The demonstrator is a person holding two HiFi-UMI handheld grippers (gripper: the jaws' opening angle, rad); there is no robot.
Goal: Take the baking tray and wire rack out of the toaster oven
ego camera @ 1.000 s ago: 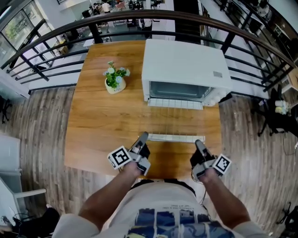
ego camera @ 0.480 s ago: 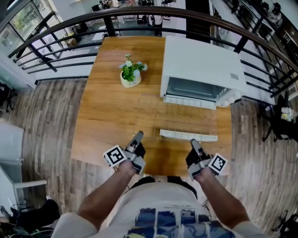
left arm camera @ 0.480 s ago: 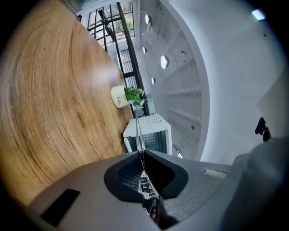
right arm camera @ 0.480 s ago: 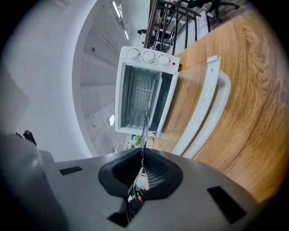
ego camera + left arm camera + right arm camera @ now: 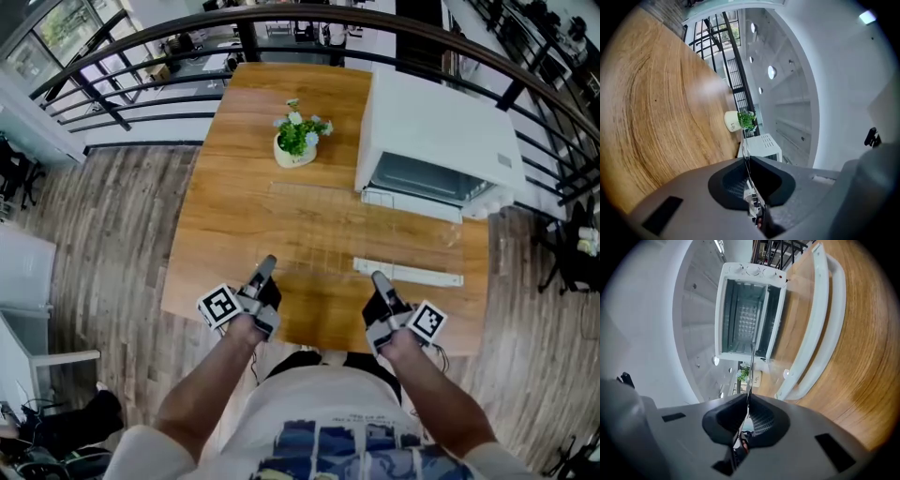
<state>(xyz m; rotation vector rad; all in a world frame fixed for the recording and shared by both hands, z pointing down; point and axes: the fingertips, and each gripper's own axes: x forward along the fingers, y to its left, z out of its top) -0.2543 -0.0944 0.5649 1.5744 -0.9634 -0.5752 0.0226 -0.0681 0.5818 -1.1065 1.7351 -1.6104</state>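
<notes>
While both hand-held grippers [image 5: 267, 263] [image 5: 378, 279] are clenched (empty), only the right gripper view shows the toaster oven's [image 5: 746, 310] knobs [image 5: 753, 271].

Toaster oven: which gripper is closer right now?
Right. The right gripper is at the near table edge, facing the toaster oven, just short of its white door handle. The left gripper is level with it but farther left.

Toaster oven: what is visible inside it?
The open toaster oven shows grooved side walls and a shiny back wall. Whether a tray or rack sits inside cannot be made out.
</notes>
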